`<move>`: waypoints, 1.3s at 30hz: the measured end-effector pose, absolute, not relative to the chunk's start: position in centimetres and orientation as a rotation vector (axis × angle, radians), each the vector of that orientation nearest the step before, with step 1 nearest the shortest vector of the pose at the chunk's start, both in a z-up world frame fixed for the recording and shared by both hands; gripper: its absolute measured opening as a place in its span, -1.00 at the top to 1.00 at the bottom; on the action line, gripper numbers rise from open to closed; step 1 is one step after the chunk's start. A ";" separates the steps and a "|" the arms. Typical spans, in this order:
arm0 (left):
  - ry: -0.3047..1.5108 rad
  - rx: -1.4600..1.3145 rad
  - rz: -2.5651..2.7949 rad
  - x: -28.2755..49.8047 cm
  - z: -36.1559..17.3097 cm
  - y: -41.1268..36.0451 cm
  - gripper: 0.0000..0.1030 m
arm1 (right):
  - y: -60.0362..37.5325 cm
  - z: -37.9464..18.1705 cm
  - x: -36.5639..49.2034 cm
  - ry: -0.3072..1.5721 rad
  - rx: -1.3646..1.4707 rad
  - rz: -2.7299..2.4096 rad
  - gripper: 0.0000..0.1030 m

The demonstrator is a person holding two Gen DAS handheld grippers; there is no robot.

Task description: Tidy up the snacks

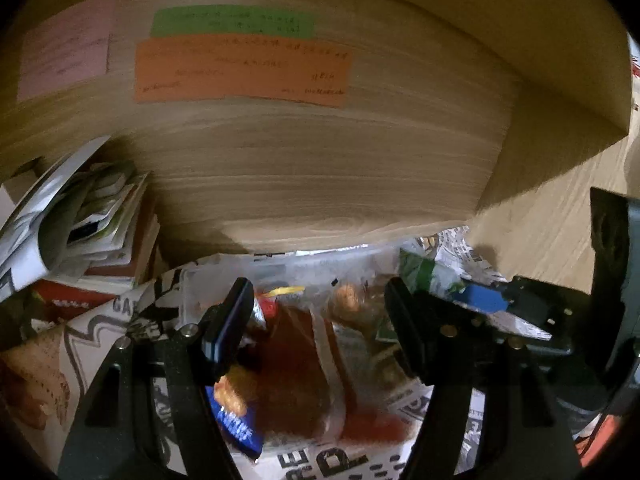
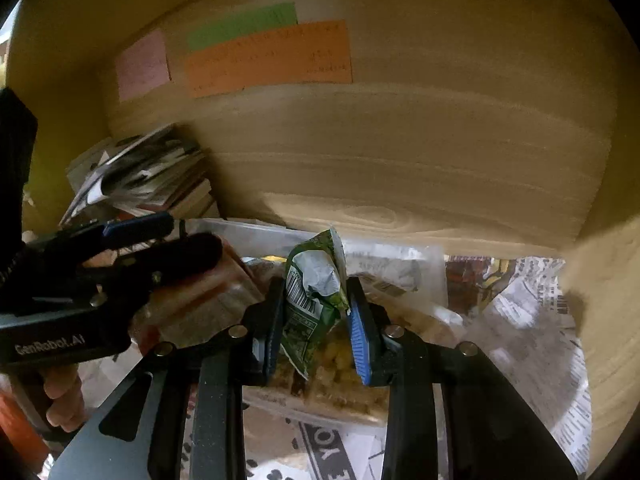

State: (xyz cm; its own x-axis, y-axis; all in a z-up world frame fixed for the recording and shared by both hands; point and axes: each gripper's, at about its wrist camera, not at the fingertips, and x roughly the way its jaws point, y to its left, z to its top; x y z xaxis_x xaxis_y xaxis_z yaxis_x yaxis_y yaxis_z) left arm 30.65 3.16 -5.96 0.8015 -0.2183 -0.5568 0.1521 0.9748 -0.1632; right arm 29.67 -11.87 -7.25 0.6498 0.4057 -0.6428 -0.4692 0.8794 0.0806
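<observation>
- Right wrist view: right hand-held gripper (image 2: 316, 330) clamped a crumpled green snack packet (image 2: 314, 296) between its fingers, above a clear container (image 2: 320, 396) of snacks.
- Left hand-held gripper (image 1: 320, 320) gaped wide, holding nothing, over red packets (image 1: 296, 368) in that container.
- Newspaper (image 2: 532, 328) lined the surface; sticky notes (image 1: 240, 70) on the wooden panel behind.
</observation>
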 end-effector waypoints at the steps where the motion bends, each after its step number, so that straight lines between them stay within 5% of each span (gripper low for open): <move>1: 0.605 -0.110 -0.199 30.8 -5.9 3.1 -0.31 | -11.9 -7.3 29.8 0.708 -0.097 0.498 0.47; 7: 0.595 -0.078 -0.172 31.0 -5.8 2.9 -0.32 | -11.8 -7.8 30.2 0.730 -0.105 0.492 0.43; 11: 0.583 -0.084 -0.165 29.8 -5.4 3.1 -0.32 | -12.1 -7.2 29.4 0.711 -0.107 0.490 0.15; 25: 0.387 -0.080 -0.137 19.9 -0.7 3.8 -0.32 | -14.9 -0.5 21.8 0.507 -0.070 0.475 -0.04; 34: 0.241 -0.069 -0.131 12.7 2.1 3.6 -0.52 | -16.2 3.2 16.2 0.372 -0.025 0.456 -0.42; 39: 0.182 -0.058 -0.117 9.6 3.0 3.6 -0.84 | -16.5 4.4 13.6 0.309 -0.019 0.439 -0.68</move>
